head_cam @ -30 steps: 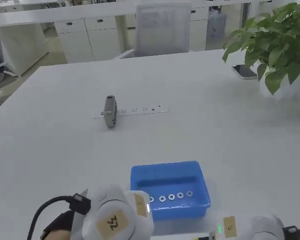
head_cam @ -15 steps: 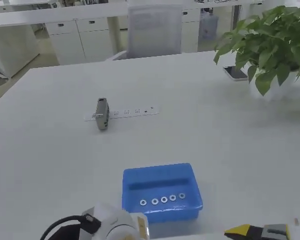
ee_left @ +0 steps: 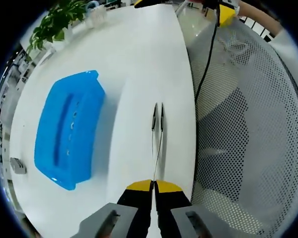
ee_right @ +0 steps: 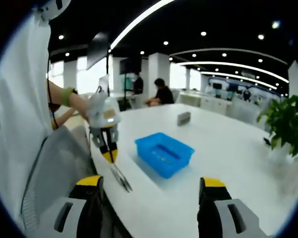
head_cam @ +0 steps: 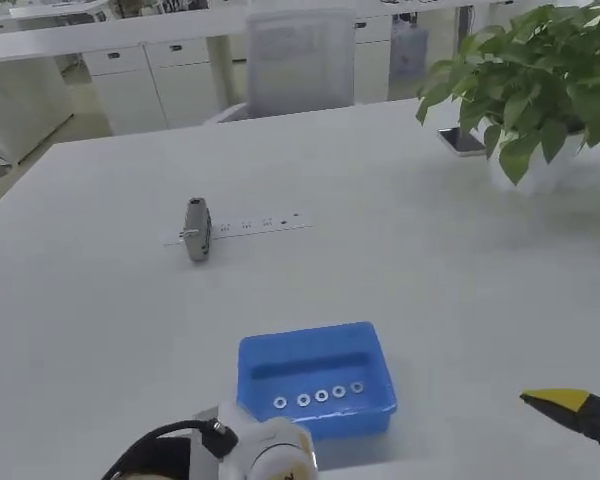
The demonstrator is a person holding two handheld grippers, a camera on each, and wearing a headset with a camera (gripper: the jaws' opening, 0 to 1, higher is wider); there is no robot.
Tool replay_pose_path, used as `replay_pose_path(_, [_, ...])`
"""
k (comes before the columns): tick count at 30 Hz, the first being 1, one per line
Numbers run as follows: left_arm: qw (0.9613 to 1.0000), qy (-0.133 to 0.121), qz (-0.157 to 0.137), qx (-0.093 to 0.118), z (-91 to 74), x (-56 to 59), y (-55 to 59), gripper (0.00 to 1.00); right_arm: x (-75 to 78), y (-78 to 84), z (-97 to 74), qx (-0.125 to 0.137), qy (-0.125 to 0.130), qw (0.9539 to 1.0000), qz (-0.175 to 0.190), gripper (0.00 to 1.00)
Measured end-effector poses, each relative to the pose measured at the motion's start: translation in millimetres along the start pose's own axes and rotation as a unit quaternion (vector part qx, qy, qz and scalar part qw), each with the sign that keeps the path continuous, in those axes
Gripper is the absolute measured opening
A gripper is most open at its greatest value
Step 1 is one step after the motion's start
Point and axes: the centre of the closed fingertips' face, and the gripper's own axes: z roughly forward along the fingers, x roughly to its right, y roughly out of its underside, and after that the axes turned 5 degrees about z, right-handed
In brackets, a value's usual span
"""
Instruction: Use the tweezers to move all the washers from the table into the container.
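A blue container [head_cam: 315, 378] stands near the table's front edge, with several washers [head_cam: 318, 397] in a row inside it. My left gripper [ee_left: 153, 184] is shut on thin metal tweezers [ee_left: 157, 131], which point along the table edge beside the container [ee_left: 67, 129]. Its white body [head_cam: 265, 455] sits at the bottom of the head view. My right gripper [ee_right: 151, 182] is open and holds nothing. It faces the left gripper [ee_right: 105, 134], the tweezers [ee_right: 121, 178] and the container [ee_right: 164, 151]. One yellow fingertip [head_cam: 565, 402] enters at the lower right.
A power strip [head_cam: 245, 225] with a grey adapter [head_cam: 196, 230] lies mid-table. A potted plant [head_cam: 525, 90] and a phone [head_cam: 462, 141] are at the far right. A mesh chair [ee_left: 248, 124] is beside the table edge. People sit at desks behind.
The head camera has shifted. The left gripper's body has dropped lower in the head view. The right gripper has swung out to the right, where its yellow tip shows. The washers stay in the container.
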Motion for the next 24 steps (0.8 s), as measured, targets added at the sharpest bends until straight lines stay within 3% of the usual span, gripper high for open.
replay_pose_path(3, [0.9999, 0.0, -0.003, -0.012, 0.0, -0.3, 1.5, 0.0, 24.8, -12.4, -10.4, 0.054, 0.061, 0.9966, 0.017, 0.85])
replay_pose_path(5, [0.9998, -0.002, -0.006, -0.018, 0.6, -1.1, 3.0, 0.0, 43.0, -19.3, -18.6, 0.089, 0.106, 0.989, 0.051, 0.88])
replay_pose_path(7, [0.9997, -0.005, -0.007, -0.025, 1.1, -1.5, 4.7, 0.0, 54.9, -28.0, -26.6, 0.137, 0.134, 0.9776, 0.087, 0.87])
replay_pose_path(9, [0.9995, -0.007, -0.006, -0.03, 1.9, -1.1, 5.9, 0.0, 65.2, -27.1, -32.8, 0.154, 0.163, 0.9682, 0.112, 0.87])
replay_pose_path(14, [0.9992, -0.01, -0.004, -0.039, 4.9, 1.5, 9.2, 0.0, 70.9, -26.2, -33.9, 0.143, 0.195, 0.9673, 0.078, 0.88])
replay_pose_path(15, [0.9991, -0.009, -0.004, -0.04, 5.7, 2.9, 9.5, 0.0, 73.6, -26.0, -36.4, 0.14, 0.211, 0.9647, 0.074, 0.88])
replay_pose_path(17, [0.9991, -0.01, -0.005, -0.042, 7.8, 4.2, 10.3, 0.0, 73.8, -25.6, -39.1, 0.139, 0.214, 0.9649, 0.061, 0.84])
replay_pose_path(20, [0.9988, -0.012, -0.005, -0.047, 8.3, 5.2, 12.3, 0.0, 79.6, -25.0, -41.8, 0.147, 0.217, 0.9621, 0.075, 0.83])
replay_pose_path(24, [0.9991, -0.012, 0.001, -0.041, 9.8, 6.3, 13.3, 0.0, 81.2, -20.5, -41.8, 0.139, 0.217, 0.9635, 0.074, 0.79])
